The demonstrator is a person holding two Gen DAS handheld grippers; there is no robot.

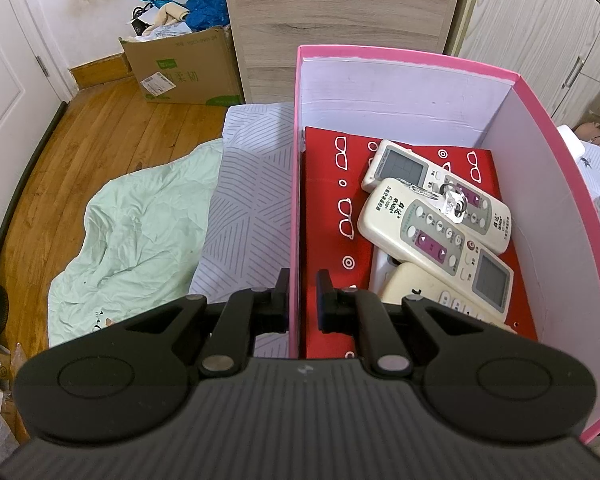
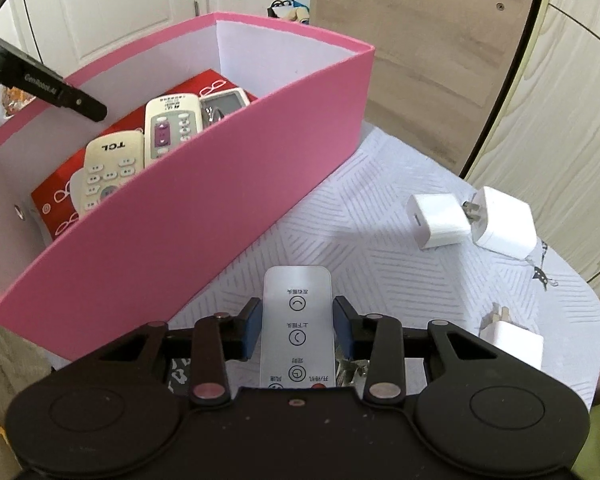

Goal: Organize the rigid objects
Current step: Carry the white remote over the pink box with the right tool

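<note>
My left gripper [image 1: 302, 300] is clamped onto the left wall of the pink box [image 1: 572, 184], one finger outside and one inside, the thin cardboard pinched between the pads. The box stands open-topped on a pale cloth with a grey line pattern [image 1: 244, 184]. To its left, a mint green sheet [image 1: 140, 236] spills over the wooden floor [image 1: 100, 140], and a cardboard carton [image 1: 184, 68] sits against the wall behind.

Inside the box lies a flat red package printed with white spectacles [image 1: 328, 208]. On it are three cream remotes: two with purple buttons [image 1: 424, 224] lying slantwise side by side, a small bunch of metal keys [image 1: 452, 202] on top of them, and a third marked TCL [image 2: 112, 168] nearest me.

From the right wrist camera, my right gripper [image 2: 298, 328] holds a slim white remote [image 2: 296, 320] between its blue pads, which sit against the remote's two long edges. The remote lies just in front of the box's outer wall. Its long axis runs straight away from me along the fingers, rounded end pointing forward, printed buttons facing up; I cannot tell whether it rests on the cloth.

Further right on the cloth are two white plug adapters [image 2: 440, 220] touching each other, prongs of the right one toward the left one. A third adapter [image 2: 516, 340] sits nearer, beside the gripper's right arm, prongs pointing up and away.
</note>
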